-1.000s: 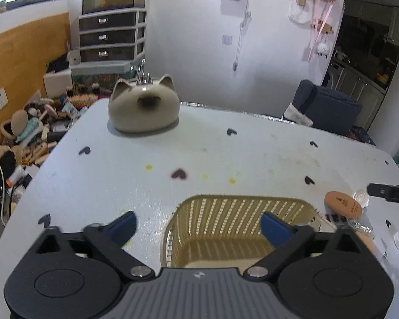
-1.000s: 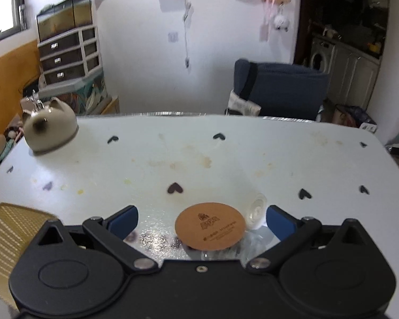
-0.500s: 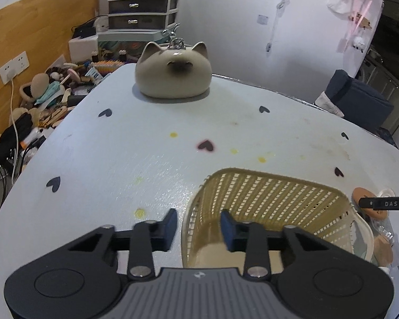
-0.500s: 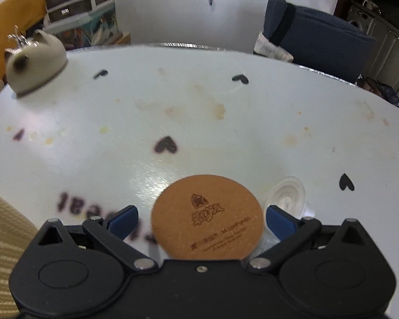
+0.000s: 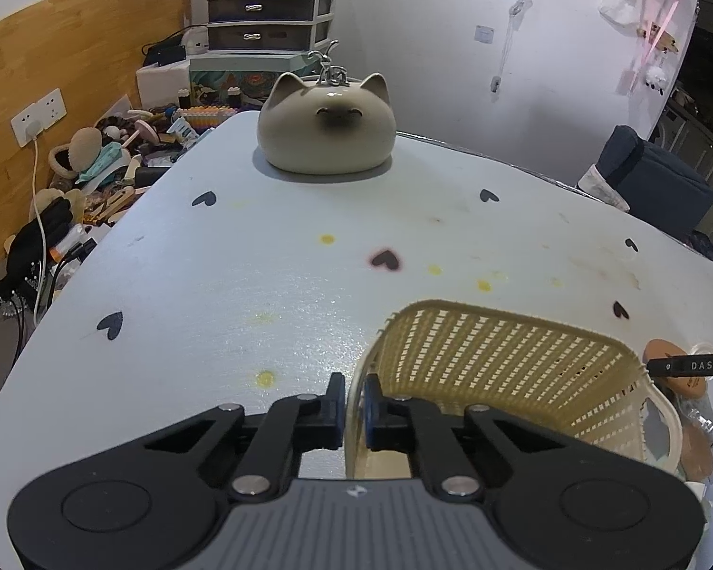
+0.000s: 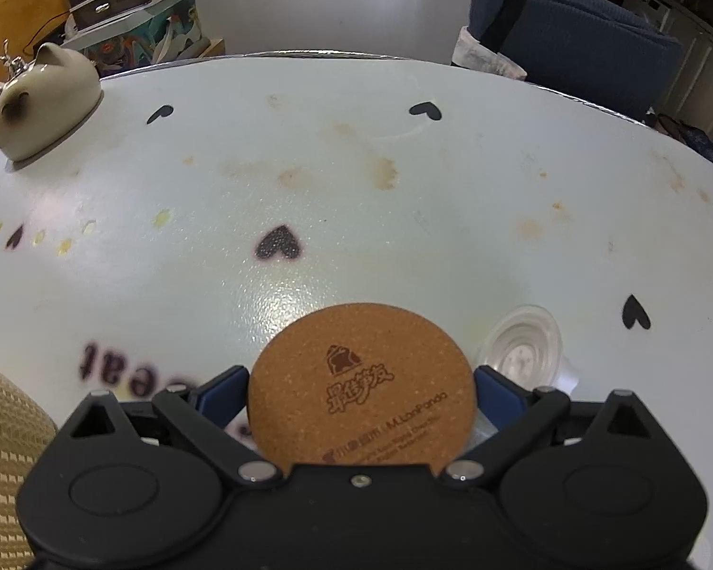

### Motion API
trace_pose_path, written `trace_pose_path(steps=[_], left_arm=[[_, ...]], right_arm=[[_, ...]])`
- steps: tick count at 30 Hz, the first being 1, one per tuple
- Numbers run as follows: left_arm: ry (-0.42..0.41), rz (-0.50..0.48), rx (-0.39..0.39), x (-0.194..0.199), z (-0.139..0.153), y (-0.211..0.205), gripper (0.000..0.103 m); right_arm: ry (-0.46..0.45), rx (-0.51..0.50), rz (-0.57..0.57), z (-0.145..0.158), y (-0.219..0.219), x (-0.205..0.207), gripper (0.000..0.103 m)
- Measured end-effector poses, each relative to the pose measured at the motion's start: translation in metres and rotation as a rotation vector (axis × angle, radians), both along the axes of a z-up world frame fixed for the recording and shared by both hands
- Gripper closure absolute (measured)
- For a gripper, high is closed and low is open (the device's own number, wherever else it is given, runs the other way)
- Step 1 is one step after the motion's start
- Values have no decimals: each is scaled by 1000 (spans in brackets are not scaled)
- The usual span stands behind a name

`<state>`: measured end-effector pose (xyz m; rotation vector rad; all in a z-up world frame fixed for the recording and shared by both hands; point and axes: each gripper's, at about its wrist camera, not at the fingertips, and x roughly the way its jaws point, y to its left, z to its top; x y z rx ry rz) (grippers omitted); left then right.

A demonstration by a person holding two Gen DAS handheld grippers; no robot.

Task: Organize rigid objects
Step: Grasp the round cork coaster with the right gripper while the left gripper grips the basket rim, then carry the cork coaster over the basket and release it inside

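Cork coaster (image 6: 361,392) near edge hidden behind the right gripper (image 6: 361,394) body, yellow basket (image 6: 4,451) cut off at left edge, blurred table lettering (image 6: 133,373), clear lid (image 6: 523,349) partly hidden behind a finger.

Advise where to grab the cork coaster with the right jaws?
Grip the cork coaster across its width, on opposite edges, coming down from above and the near side. It lies flat on the table and is thin, so only the rim gives purchase; the right gripper already straddles it.

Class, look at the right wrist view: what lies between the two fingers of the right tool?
A round cork coaster lies between the right tool's fingers, flat on the white table. A clear plastic lid sits just outside them.
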<state>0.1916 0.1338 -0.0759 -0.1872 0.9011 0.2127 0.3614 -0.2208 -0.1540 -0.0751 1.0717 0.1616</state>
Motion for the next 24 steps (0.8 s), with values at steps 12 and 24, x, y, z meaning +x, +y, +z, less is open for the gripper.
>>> trace_pose_path(steps=[12,24], left_arm=[[-25,-86,-26,3,-1,5,97],[-54,-146,-87,3,-5,12,97]], right_arm=[[-163,160,-19,72,27,-55,3],[-107,320,258,110,136,-105,3]])
